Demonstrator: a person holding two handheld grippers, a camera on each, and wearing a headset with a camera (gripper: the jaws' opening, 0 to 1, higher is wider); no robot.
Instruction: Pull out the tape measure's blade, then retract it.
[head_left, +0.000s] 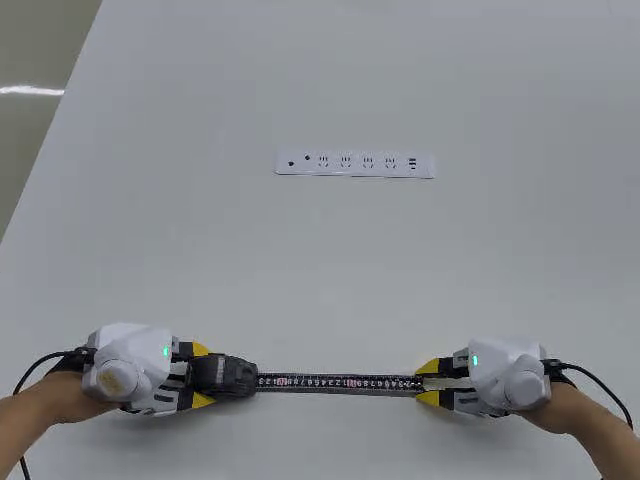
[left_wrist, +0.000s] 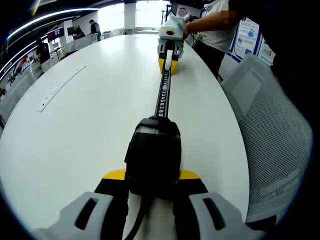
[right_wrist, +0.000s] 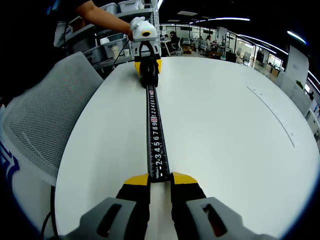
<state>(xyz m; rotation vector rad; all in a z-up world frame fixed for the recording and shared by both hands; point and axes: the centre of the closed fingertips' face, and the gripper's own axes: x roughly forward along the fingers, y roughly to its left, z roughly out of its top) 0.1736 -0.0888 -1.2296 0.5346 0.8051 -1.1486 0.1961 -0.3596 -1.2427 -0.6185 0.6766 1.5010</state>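
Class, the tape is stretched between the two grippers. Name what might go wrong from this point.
1. The right gripper pinches only the tip of the blade; if it slips, the blade may whip back toward the case.
2. The left gripper clamps the case by its rear part; a harder pull might drag it out of the jaws.

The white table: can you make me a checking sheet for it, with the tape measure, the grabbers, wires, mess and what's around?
Surface: white table, smooth and flat.
Job's things: tape measure case; blade pulled out, lying flat between the grippers.
Clutter: power strip farther back, apart from the tape.
Grippers: left gripper shut on the case; right gripper shut on the blade's end.
Cables: a black cable trails from each gripper.
Surroundings: mesh chair beside the table.
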